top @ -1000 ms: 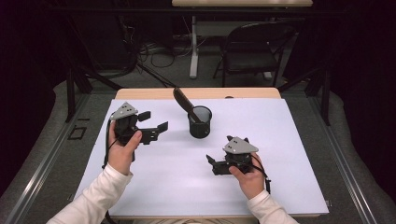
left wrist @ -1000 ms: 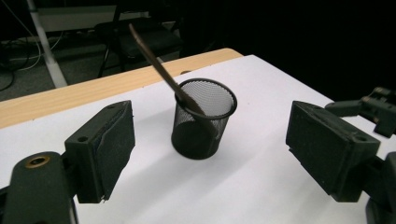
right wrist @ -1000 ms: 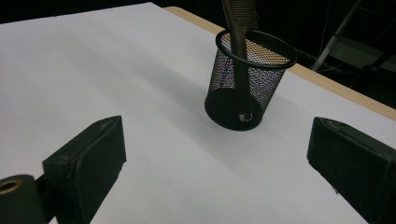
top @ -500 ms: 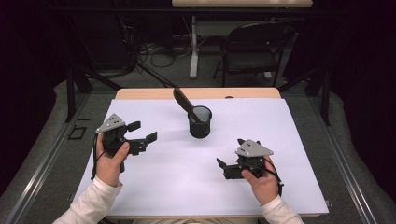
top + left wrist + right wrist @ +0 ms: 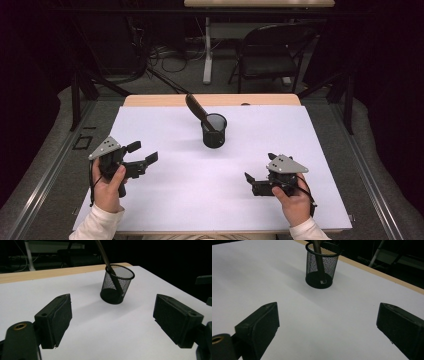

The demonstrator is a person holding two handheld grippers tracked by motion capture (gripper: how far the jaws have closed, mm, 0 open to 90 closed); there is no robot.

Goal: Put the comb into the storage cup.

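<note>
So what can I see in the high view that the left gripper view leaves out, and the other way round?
The high view alone takes in both hands, the left tongs and right tongs from outside, and a chair behind the table. The left gripper view alone gives a close look along its own open tongs and at the cup's mesh. Both share the white sheet, the black mesh cup and the dark stick leaning in it.
</note>
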